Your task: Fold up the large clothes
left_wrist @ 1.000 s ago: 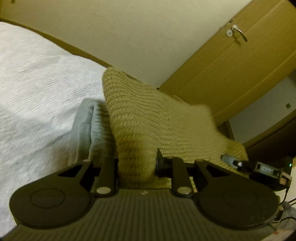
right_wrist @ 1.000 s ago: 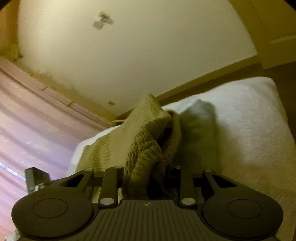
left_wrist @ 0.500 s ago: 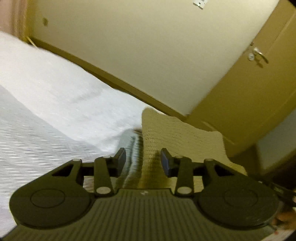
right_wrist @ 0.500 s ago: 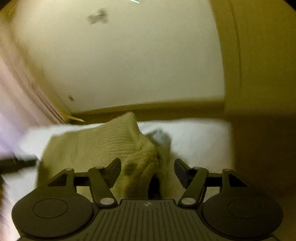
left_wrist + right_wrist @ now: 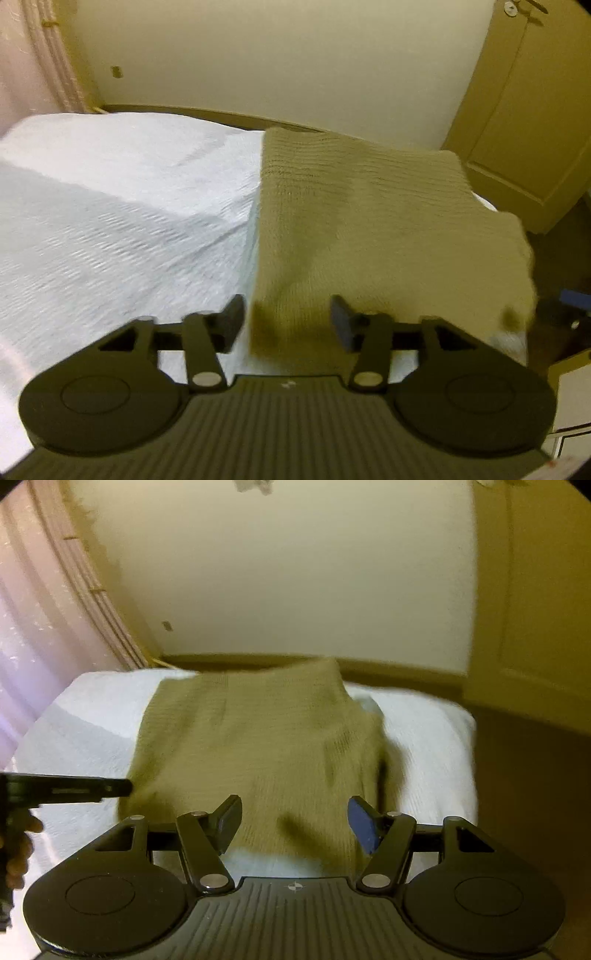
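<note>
My left gripper (image 5: 286, 319) is spreading its jaws, nothing pinched between them. Just ahead of it and a little to its right, the olive ribbed-knit sweater (image 5: 369, 229) lies folded on the white textured bedspread (image 5: 110, 206). My right gripper (image 5: 293, 821) hangs released above the sweater's near edge.

Left gripper (image 5: 287, 319), right gripper (image 5: 294, 823): black ribbed bodies, round discs, silver screws.

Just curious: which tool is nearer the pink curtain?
Left. The left tool, jaws opening, empty, hovers by the sweater's edge facing the curtain; the right tool hovers nearer the door.
</note>
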